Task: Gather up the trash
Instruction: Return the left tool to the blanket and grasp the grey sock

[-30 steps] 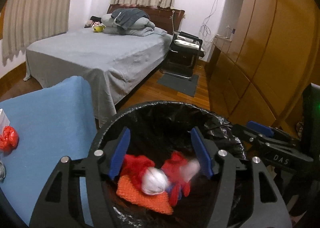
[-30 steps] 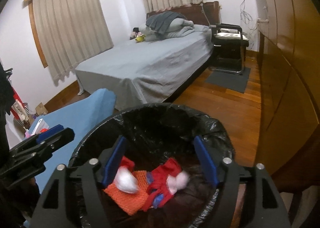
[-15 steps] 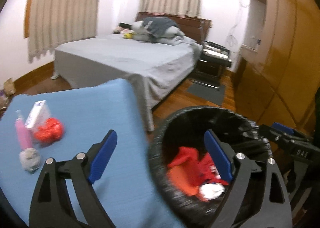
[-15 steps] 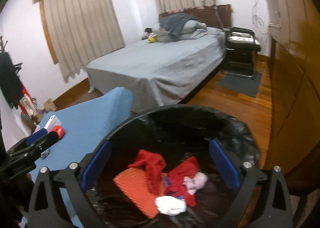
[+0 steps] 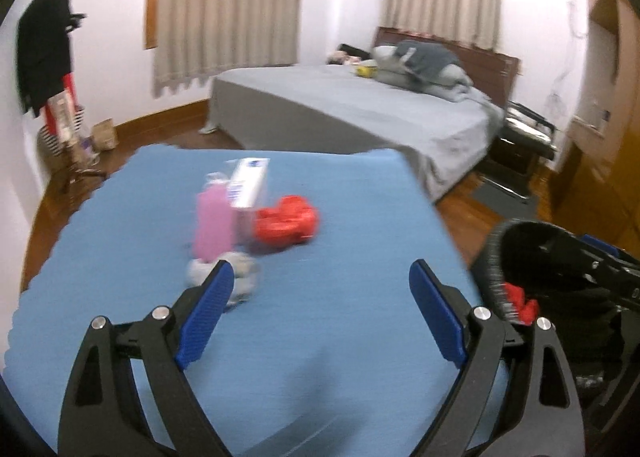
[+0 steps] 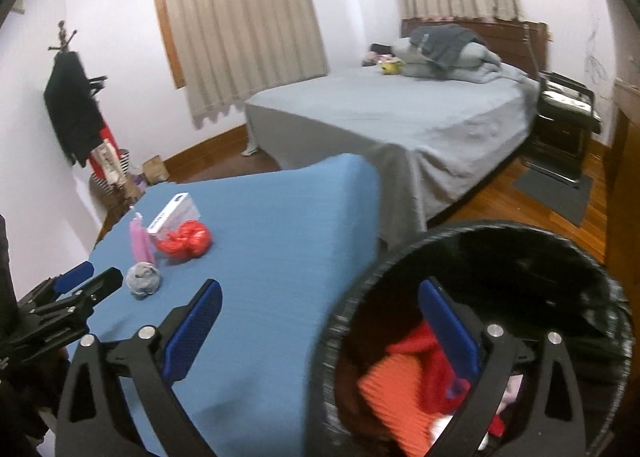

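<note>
Trash is lying mid-left beside a pink bottle (image 5: 214,223) and box (image 5: 250,183): the grey wad (image 5: 236,277) and red wad (image 5: 286,225); with your left gripper (image 5: 318,317) and right gripper (image 6: 320,333) both spread empty, you are risking knocking the bottle over.

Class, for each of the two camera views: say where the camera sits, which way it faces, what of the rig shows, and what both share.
Left wrist: on the left tongs, facing down over the blue table; its open blue pads frame bare cloth; right tongs at right edge.
Right wrist: on the right tongs, open, straddling table edge and black bin; left tongs at left edge.
Shared: red wad, pink bottle, grey wad, bed.
</note>
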`<state>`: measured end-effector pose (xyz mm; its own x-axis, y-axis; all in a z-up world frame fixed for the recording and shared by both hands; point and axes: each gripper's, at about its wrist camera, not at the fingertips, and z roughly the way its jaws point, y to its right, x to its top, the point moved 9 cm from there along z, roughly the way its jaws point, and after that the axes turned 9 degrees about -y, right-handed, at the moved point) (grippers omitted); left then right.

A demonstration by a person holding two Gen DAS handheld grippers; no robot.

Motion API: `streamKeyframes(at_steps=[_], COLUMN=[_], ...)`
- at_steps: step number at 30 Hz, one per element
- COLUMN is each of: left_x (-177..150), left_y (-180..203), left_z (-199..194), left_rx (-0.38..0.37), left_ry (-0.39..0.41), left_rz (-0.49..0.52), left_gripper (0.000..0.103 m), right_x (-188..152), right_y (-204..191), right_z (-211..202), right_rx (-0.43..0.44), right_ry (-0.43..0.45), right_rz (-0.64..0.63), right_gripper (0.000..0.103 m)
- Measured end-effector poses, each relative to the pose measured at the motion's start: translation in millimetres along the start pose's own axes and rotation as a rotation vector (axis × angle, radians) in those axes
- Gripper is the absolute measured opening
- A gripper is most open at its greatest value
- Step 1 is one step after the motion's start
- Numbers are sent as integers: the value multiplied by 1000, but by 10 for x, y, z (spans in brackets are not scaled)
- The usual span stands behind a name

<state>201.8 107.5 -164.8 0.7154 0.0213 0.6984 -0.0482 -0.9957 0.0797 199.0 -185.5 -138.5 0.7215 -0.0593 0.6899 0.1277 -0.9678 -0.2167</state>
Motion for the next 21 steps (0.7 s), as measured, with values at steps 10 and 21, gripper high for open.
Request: streamKeyframes(at_steps=[10, 21], left_x=[-99, -104], left_y=[-746, -886], left_z=[222, 676], left_rx=[86, 69], left_ry=[-52, -121], left_rz=[-92, -131], left_gripper=[87, 87], right_x=[56, -36], right_y=[-663, -798], right_z=[598, 1047], right_rx=[30, -7], right_ry=[-32, -89], right_rz=[-57, -66], right_gripper=[97, 97])
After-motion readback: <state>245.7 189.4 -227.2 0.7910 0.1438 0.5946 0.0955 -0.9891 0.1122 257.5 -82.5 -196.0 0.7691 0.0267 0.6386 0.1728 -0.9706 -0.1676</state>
